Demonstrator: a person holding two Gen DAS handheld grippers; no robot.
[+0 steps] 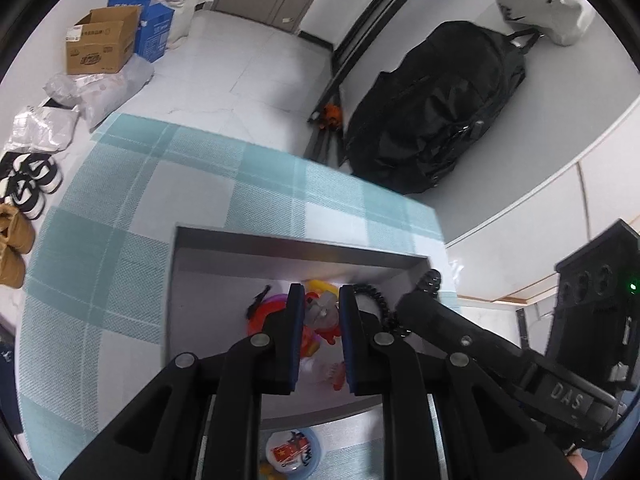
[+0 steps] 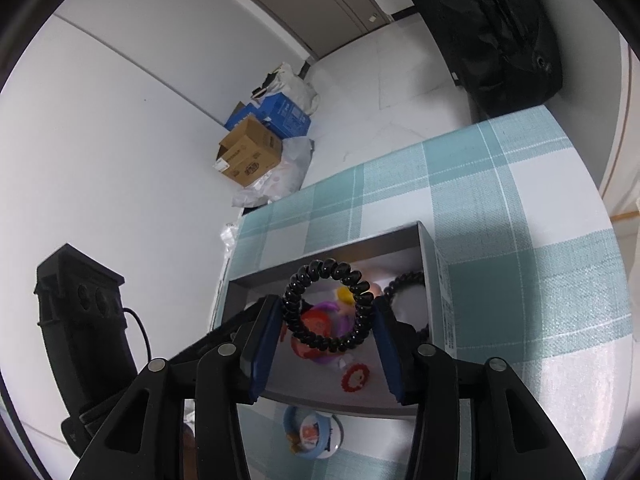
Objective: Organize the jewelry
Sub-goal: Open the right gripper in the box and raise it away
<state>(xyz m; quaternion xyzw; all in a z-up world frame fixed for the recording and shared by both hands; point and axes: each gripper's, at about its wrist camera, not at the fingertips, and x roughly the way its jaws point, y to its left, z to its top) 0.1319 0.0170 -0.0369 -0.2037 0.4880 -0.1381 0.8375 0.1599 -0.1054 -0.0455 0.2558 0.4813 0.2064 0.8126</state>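
My right gripper [image 2: 326, 336] has its fingers [image 2: 262, 350] clamped on the black coil bracelet [image 2: 326, 308], pressing its sides, above the grey box [image 2: 430, 264] at lower centre. I judge the springy coil could squirm or pop out and land on the checked counter [image 2: 500, 208] if I tilt. My left gripper [image 1: 320, 328] hangs inside the same box, fingers parted around nothing I can make out, over coloured trinkets [image 1: 320, 320]. The two grippers crowd each other; box walls hem both, with open cloth toward the upper frame
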